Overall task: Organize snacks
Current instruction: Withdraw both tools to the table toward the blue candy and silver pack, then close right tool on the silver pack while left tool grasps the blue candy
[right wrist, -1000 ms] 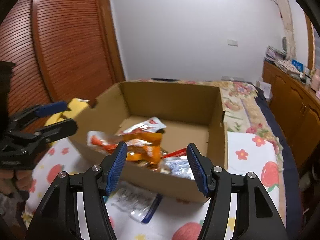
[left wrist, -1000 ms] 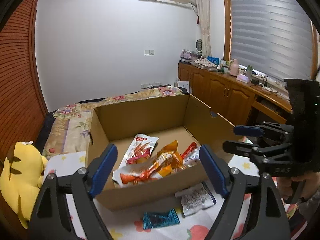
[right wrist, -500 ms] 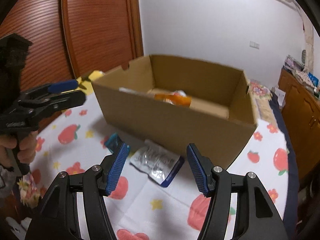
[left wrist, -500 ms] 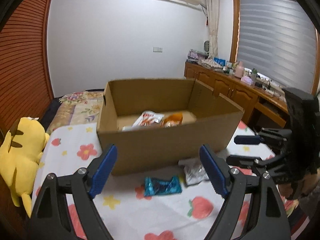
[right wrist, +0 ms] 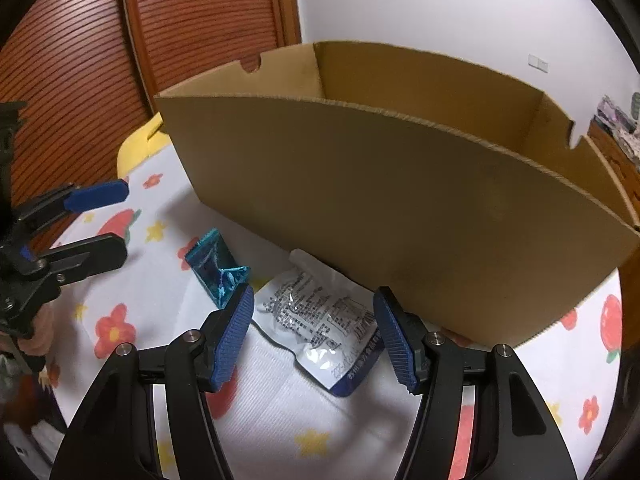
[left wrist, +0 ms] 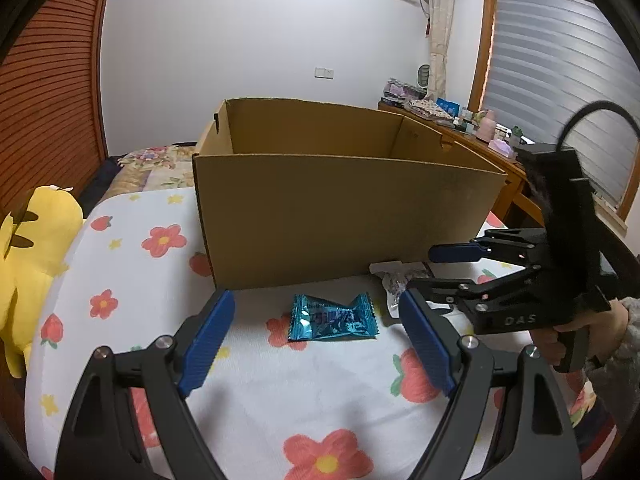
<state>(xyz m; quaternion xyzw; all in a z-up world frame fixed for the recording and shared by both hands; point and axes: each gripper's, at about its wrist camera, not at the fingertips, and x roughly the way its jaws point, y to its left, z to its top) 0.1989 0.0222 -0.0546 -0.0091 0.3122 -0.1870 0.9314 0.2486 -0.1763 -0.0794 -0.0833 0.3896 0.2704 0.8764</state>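
Observation:
A brown cardboard box (left wrist: 344,220) stands on the flowered cloth; its contents are hidden behind the near wall. A shiny blue snack packet (left wrist: 334,318) lies in front of it, between the open fingers of my left gripper (left wrist: 320,344), just ahead of the tips. It also shows in the right wrist view (right wrist: 216,266). A white and silver snack pouch (right wrist: 320,320) lies by the box's foot, between the open fingers of my right gripper (right wrist: 316,336). The right gripper also shows in the left wrist view (left wrist: 440,270), low over the pouch (left wrist: 394,280).
A yellow plush toy (left wrist: 28,256) lies at the left edge of the flowered cloth (left wrist: 280,400). A wooden cabinet with clutter (left wrist: 480,136) stands at the back right. A slatted wooden door (right wrist: 200,28) is at the left. The left gripper shows in the right wrist view (right wrist: 96,224).
Both grippers have dropped from above the box to near the cloth. The box's inside is now out of sight. Each gripper now straddles a packet in front of the box.

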